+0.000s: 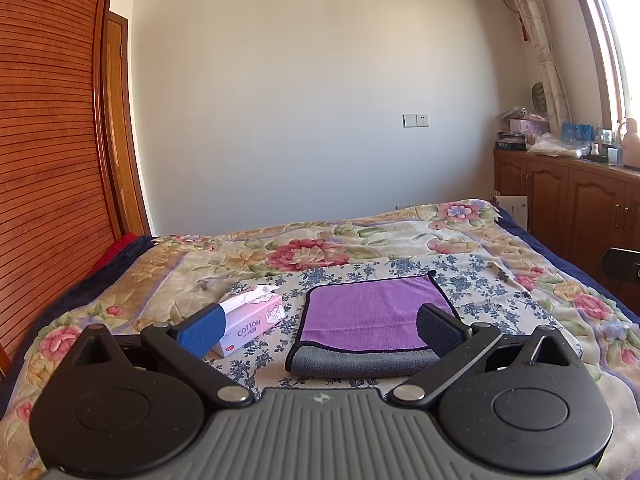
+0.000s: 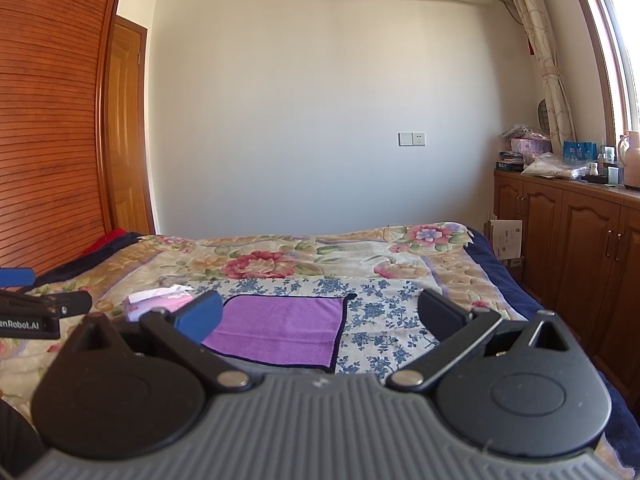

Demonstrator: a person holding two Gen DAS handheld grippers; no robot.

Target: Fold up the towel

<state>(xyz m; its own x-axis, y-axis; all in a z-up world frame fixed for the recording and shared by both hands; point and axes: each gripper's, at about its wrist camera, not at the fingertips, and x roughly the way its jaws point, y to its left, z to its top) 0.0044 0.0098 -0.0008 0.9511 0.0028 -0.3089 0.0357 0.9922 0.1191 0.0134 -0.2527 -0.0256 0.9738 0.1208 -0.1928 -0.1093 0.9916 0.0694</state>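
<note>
Both grippers hung above the near end of a bed (image 1: 500, 232), each with its jaws spread wide and nothing between them.

Left gripper (image 1: 320, 330): one blue pad, one black pad. Seen along its fingers, the towel (image 1: 372, 312) lay directly ahead, flat on a blue-and-white floral cloth (image 1: 480, 284) spread over the larger flowered blanket (image 1: 304, 252). Towel was purple on top with a dark trim; a grey underlayer showed along the near edge, so it appeared folded over once already. The black pad overlapped the towel's near right corner in the view, but whether it touched could not be told.

A pink tissue box (image 1: 256, 316) marked "COTTON" sat just beside the towel on its left, a white tissue sticking out of the top.

Right gripper (image 2: 320, 316): same wide stance. From its camera the towel (image 2: 280, 328) lay ahead and to the left, partly behind the blue pad; the black pad stood over bare floral cloth (image 2: 384, 320). The tissue box (image 2: 156, 300) was visible beyond the blue pad. Part of the left gripper (image 2: 36, 312) showed at the left edge of that view.

Wooden cabinets (image 2: 580, 240) ran along the right wall, and a slatted wardrobe (image 1: 44, 160) stood on the left.
</note>
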